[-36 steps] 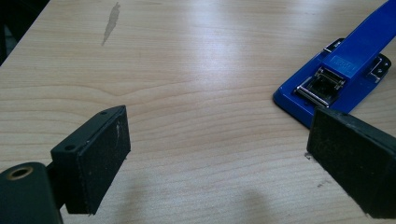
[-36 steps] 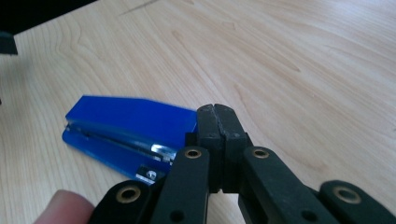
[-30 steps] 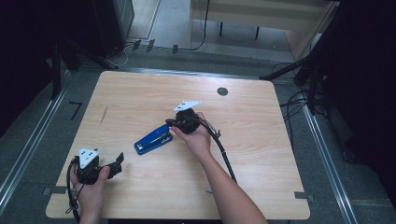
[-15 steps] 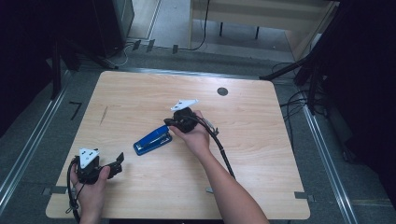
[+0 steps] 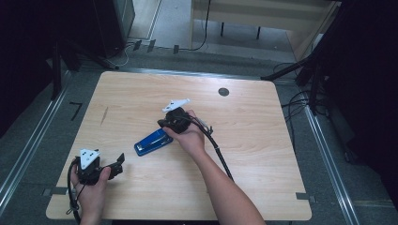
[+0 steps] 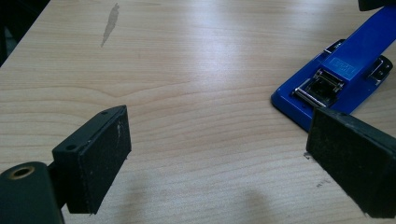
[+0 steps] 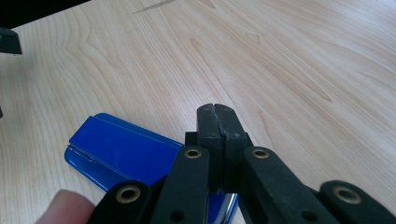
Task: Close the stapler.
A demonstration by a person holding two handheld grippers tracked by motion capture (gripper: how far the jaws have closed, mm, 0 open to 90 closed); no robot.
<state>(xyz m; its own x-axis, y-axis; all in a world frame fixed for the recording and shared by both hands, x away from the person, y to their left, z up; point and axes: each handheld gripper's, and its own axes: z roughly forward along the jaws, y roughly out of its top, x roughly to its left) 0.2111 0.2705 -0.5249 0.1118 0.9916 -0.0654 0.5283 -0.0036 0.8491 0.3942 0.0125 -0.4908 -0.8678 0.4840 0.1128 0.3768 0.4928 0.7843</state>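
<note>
1 blue stapler [image 5: 153, 142] lies flat, metal hinge end exposed.

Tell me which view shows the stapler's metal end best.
The left gripper view: the stapler shows its metal end sharply beyond open jaws. The right gripper view catches its blue top behind shut jaws; the high view shows it whole but small.

Stapler [image 5: 153, 142]: bright blue body, silver metal parts at hinge end, small pale label on top.
Table [image 5: 141, 93]: light wood, wavy grain; dark grey streak left of stapler; round dark cap beyond stapler.
Left gripper [image 6: 219, 158]: black jaws, matt black pads, brass-coloured rivet; white three-cornered plate on top.
Right gripper [image 7: 218, 122]: black, brass-ringed pivots; white plate, black cable.
</note>
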